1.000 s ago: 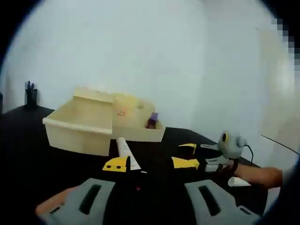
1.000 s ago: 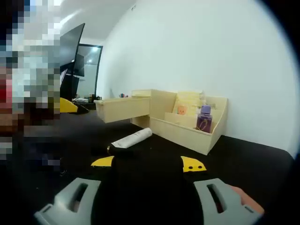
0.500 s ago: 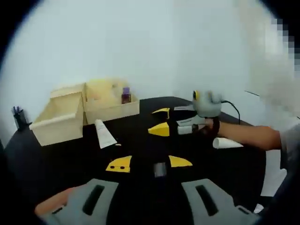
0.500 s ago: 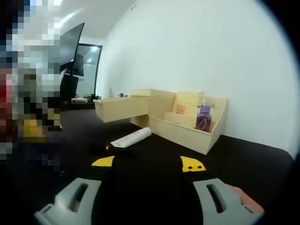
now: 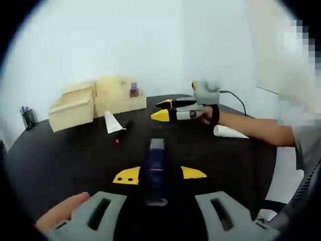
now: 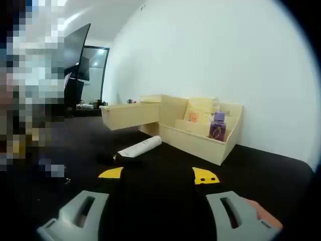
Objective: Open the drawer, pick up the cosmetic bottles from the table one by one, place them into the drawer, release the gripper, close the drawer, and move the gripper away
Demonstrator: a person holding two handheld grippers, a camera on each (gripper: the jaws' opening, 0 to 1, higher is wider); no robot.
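Dark blue bottle lies on the worktop between the left gripper tips, jaws apart: likely rigid, light, slick; grip mid-body. Beyond it, white tube, then open drawer. Right gripper spread, empty.

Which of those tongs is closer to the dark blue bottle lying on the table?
Left. The left tongs sit right around the blue bottle, while the right tongs hover farther off near the wooden box.

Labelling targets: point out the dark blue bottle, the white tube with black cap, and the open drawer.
dark blue bottle [image 5: 156, 170], left gripper view, middle of its body.
white tube [image 6: 142, 147], right gripper view, middle of its white body.
drawer [image 6: 131, 116], right gripper view, its front wall.
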